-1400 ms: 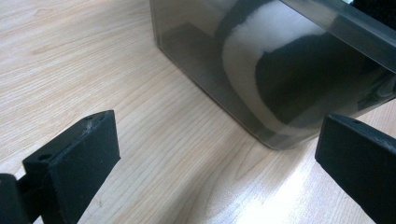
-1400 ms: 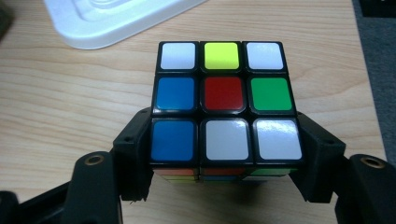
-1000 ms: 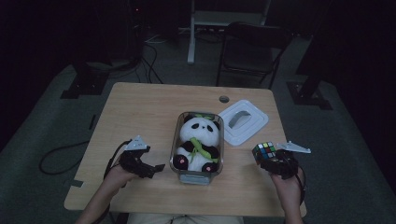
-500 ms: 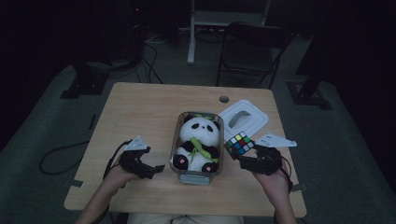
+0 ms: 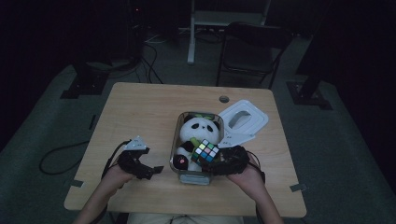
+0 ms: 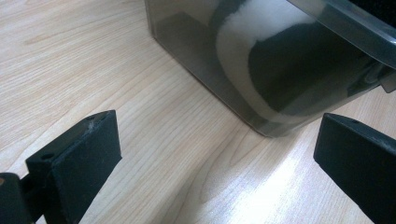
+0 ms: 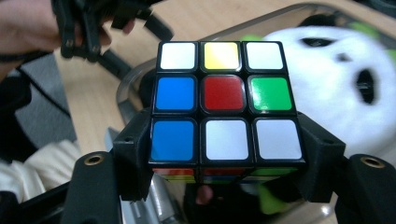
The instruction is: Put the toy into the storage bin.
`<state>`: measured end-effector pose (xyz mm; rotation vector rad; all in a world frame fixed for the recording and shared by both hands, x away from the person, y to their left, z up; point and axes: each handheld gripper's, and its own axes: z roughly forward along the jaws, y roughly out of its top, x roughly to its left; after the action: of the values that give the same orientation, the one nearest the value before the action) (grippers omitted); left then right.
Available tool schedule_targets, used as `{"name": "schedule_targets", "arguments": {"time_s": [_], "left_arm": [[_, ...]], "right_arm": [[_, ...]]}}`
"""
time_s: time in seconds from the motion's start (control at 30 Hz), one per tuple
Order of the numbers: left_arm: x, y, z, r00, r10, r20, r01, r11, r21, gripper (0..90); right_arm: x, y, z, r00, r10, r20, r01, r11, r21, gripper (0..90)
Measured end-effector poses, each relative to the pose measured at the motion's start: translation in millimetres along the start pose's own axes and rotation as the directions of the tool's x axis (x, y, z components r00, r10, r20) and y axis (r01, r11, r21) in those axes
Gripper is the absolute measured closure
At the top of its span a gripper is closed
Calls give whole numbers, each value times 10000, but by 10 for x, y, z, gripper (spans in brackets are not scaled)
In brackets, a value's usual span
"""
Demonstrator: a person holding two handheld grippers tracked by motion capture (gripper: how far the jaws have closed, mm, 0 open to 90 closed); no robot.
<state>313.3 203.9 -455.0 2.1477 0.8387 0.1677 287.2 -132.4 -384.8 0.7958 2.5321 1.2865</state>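
Right gripper view: right claw (image 7: 226, 158) clamps puzzle cube (image 7: 224, 102); left claw (image 6: 219, 158) gapes.

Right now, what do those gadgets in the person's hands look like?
Both are black. The left gripper carries a grey three-cornered plate on top and trails a dark cable. Its blocky jaws stand wide apart. The right gripper has brass-coloured screw eyes. The forearms are bare.

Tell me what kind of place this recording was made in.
Probably a dim lab or office workroom set up for recording: a light wooden table with a cable grommet, a dark metal folding chair behind it, black cables across grey carpet, and equipment stands around.
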Motion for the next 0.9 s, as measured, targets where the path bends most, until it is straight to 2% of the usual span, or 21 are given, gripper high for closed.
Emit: {"name": "schedule_targets", "arguments": {"time_s": [0.27, 0.43, 0.5, 0.63, 0.7, 0.8, 0.83, 0.87, 0.9], "left_arm": [[-66, 68, -48, 9997, 222, 91, -220, 9996, -176, 13], [-172, 207, -122, 9977, 650, 207, -642, 9973, -369, 13], [-226, 267, -151, 9956, 890, 295, -876, 9950, -471, 13], [-332, 374, -206, 9906, 1273, 500, -1239, 9900, -671, 13], [-383, 430, -228, 9876, 1462, 564, -1419, 9871, -744, 13], [-456, 520, -260, 9832, 1669, 738, -1598, 9828, -930, 22], [-482, 552, -268, 9832, 1683, 706, -1607, 9818, -1014, 57], [-511, 580, -276, 9813, 1774, 743, -1688, 9796, -1094, 58], [-538, 606, -284, 9779, 1893, 886, -1785, 9770, -1165, 59]], "right_arm": [[6, 1, 114, 9996, -208, -215, 215, 9992, 348, 338], [-10, -8, 162, 9989, -288, -380, 307, 9983, 497, 338], [-8, -28, 220, 9980, -493, -388, 521, 9958, 750, 338], [-22, -24, 208, 9986, -299, -432, 320, 9982, 499, 330], [-24, -13, 170, 9978, -80, -652, 102, 9994, 333, 275], [-32, 25, 60, 9980, 152, -606, -157, 9999, -71, 249], [-44, 38, 17, 9973, 265, -690, -282, 9993, -227, 281], [-50, 46, -32, 9978, 287, -598, -315, 9985, -459, 365], [-52, 51, -82, 9985, 241, -497, -277, 9970, -723, 408]]}}
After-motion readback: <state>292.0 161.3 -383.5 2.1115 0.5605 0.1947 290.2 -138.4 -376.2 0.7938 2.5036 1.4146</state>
